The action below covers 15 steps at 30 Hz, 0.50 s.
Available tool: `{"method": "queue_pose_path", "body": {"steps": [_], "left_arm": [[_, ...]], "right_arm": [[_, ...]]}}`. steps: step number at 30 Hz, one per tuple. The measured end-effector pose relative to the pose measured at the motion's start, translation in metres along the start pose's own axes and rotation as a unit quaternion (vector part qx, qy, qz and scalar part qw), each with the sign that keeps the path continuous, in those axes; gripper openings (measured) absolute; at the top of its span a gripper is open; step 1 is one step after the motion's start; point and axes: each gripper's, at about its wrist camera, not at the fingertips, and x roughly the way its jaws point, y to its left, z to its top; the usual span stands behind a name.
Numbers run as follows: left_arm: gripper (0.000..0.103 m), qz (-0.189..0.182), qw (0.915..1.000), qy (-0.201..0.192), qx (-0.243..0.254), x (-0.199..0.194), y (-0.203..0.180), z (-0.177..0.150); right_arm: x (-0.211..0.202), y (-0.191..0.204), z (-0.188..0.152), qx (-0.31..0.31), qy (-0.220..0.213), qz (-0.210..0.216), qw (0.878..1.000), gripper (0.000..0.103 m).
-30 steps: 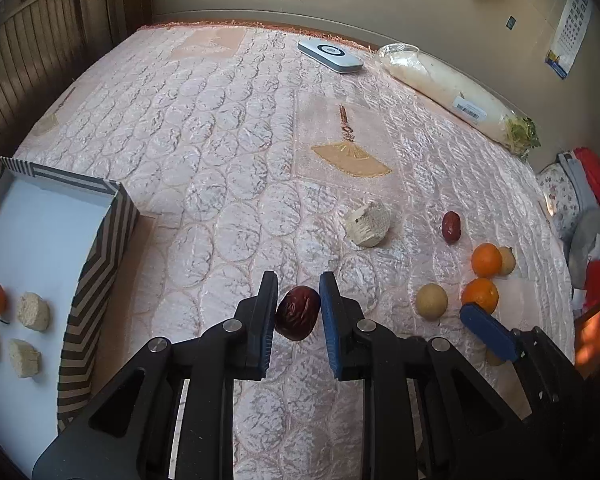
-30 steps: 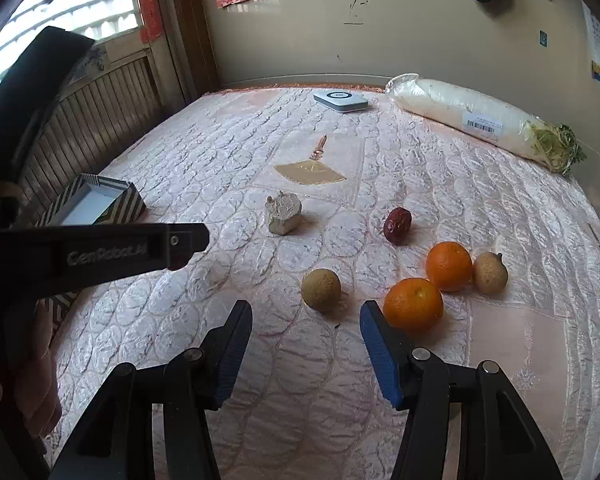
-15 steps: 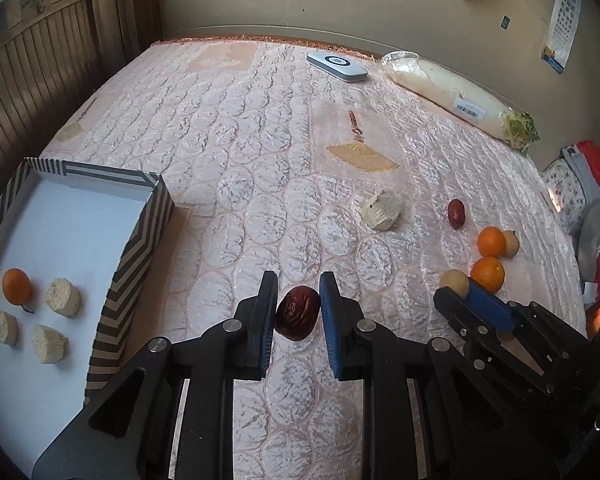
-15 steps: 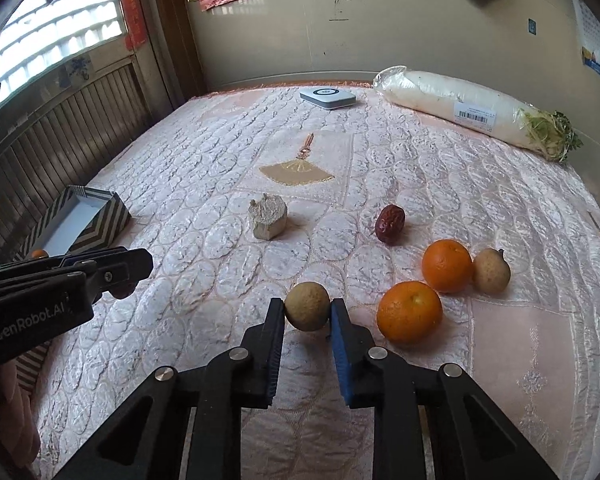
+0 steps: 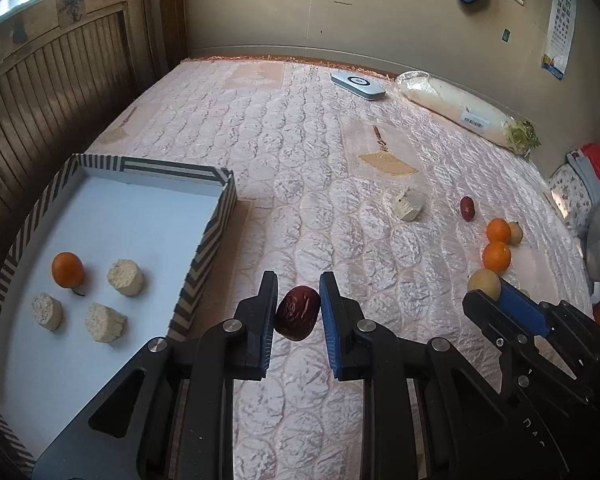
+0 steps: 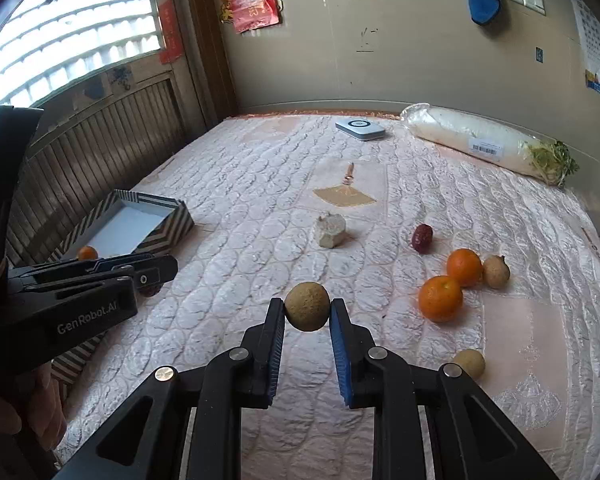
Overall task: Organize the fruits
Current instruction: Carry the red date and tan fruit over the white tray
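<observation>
Left gripper (image 5: 299,309) clenched on a date (image 5: 298,312), held above the quilt (image 5: 300,168) just right of the box (image 5: 204,248) (orange (image 5: 67,269) inside). Right gripper (image 6: 306,316) grasps a longan (image 6: 307,306), clear of the quilt.

Beige wall (image 6: 400,52), barred window (image 6: 60,28), pink quilted mattress (image 5: 308,168).

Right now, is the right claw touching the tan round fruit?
Touching. The right wrist view shows the right claw with both pads pressed against the tan round fruit, which hangs clear above the quilted bed.
</observation>
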Motion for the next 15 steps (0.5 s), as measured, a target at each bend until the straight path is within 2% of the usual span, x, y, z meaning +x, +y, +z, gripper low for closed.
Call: {"method": "queue_pose_path", "body": {"steps": [15], "left_arm": [[0.021,0.050,0.9978,-0.033,-0.027,-0.035,0.064,-0.018]], "right_arm": [[-0.004,0.080,0.008,-0.062,-0.005,0.044,0.997,0.022]]}}
